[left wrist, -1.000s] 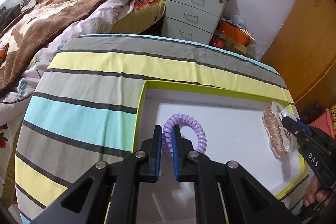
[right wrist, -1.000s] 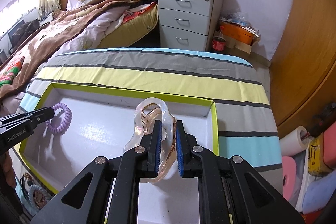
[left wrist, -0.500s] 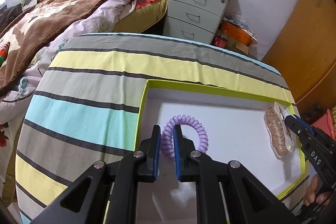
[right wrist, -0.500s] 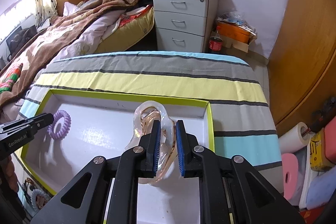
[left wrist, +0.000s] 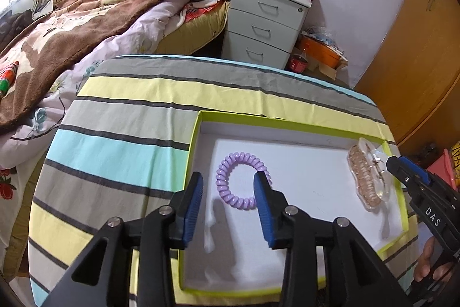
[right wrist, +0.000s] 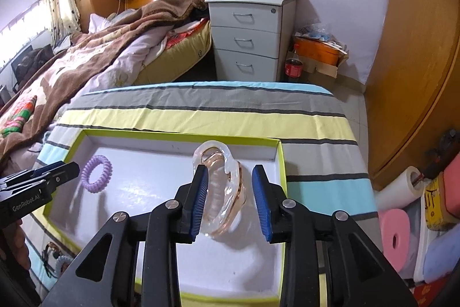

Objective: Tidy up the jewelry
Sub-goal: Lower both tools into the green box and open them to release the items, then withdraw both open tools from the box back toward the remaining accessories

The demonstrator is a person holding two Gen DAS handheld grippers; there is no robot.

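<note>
A white tray with a lime-green rim (left wrist: pixel 258 120) (right wrist: pixel 172 135) lies on the striped cloth. A purple coil hair tie (left wrist: pixel 222 183) (right wrist: pixel 86 180) rests flat on the tray's left side. My left gripper (left wrist: pixel 229 184) (right wrist: pixel 72 169) straddles it; the jaws are opening and the blue pads stand off the coil. A clear pinkish claw clip (right wrist: pixel 227 192) (left wrist: pixel 365 180) sits on the tray's right side. My right gripper (right wrist: pixel 230 177) (left wrist: pixel 398 163) has the clip between its opening jaws; the right pad is clearly apart from it.
Striped cloth (left wrist: pixel 120 151) covers the table around the tray. More jewelry (right wrist: pixel 54 252) lies off the tray's near left corner. A bed (left wrist: pixel 72 28), grey drawers (right wrist: pixel 247 39) and a wooden wardrobe (right wrist: pixel 417 76) stand beyond. Paper rolls (right wrist: pixel 394 229) sit low at right.
Both grippers' jaws have spread from shut to open, letting go of the purple hair tie and the clear claw clip, which now lie in the tray.
</note>
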